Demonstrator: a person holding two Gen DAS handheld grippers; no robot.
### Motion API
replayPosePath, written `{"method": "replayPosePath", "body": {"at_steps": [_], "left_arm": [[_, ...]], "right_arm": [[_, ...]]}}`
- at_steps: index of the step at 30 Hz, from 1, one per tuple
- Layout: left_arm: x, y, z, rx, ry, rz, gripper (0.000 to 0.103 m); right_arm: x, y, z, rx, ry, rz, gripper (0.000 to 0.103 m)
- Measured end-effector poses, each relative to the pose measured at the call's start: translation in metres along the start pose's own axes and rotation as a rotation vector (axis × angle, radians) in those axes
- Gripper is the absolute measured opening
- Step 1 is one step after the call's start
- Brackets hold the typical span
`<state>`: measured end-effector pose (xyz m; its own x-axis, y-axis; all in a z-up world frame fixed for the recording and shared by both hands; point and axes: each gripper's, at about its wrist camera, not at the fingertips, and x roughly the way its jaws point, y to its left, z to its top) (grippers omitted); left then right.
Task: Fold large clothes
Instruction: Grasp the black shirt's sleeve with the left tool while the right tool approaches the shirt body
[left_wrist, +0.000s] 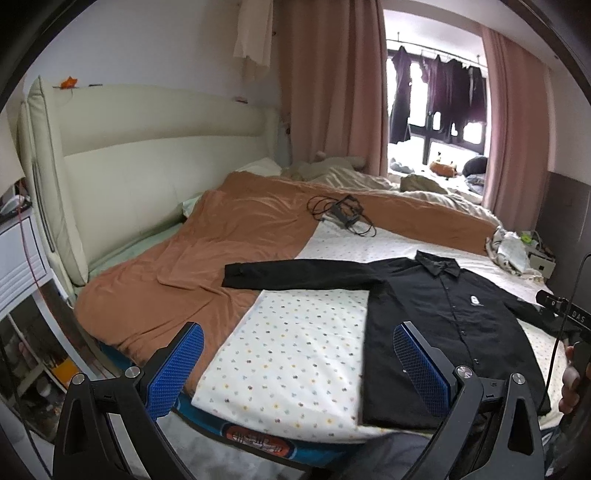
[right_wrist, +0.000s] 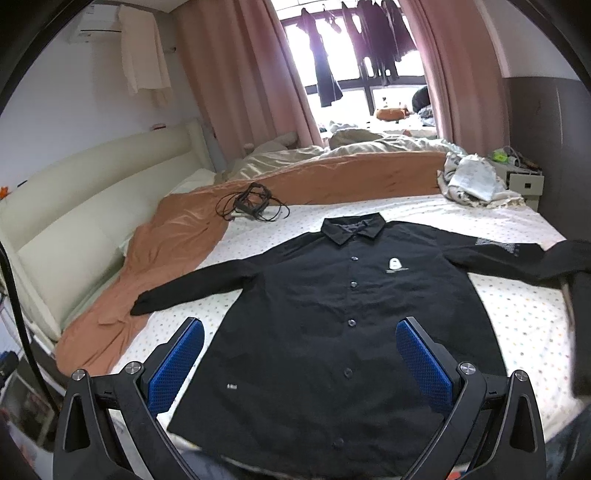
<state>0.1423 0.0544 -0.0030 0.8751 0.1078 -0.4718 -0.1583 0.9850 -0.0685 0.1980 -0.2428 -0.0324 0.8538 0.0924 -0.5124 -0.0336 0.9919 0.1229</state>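
Well above the bed, the left gripper and right gripper both gape wide, holding nothing. Beyond them the black shirt lies flat, buttoned, sleeves outspread, on the dotted sheet beside an orange blanket.

The black long-sleeved button shirt lies flat on the dotted white bedsheet, straight ahead of the right claw and ahead-right of the left claw. Beyond its collar sits a coiled black cable bundle, on the edge of the rumpled orange blanket to the left, before the padded cream headboard
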Motion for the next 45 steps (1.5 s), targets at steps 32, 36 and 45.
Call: {"method": "replayPosePath", "body": {"at_steps": [32,36,45], "left_arm": [[0.245,0.057,0.066,-0.221,0.21,-0.028,0.089],[0.282,0.064,0.069,-0.262,0.262,-0.039,0.082],[0.374,0.1,0.049,-0.426,0.427,-0.013,0.075]], "right_arm": [[0.263,0.013,0.04,0.134,0.21,0.08,0.083],[0.29,0.015,0.045,0.15,0.236,0.092,0.073],[0.355,0.022,0.05,0.168,0.306,0.118,0.058]]}}
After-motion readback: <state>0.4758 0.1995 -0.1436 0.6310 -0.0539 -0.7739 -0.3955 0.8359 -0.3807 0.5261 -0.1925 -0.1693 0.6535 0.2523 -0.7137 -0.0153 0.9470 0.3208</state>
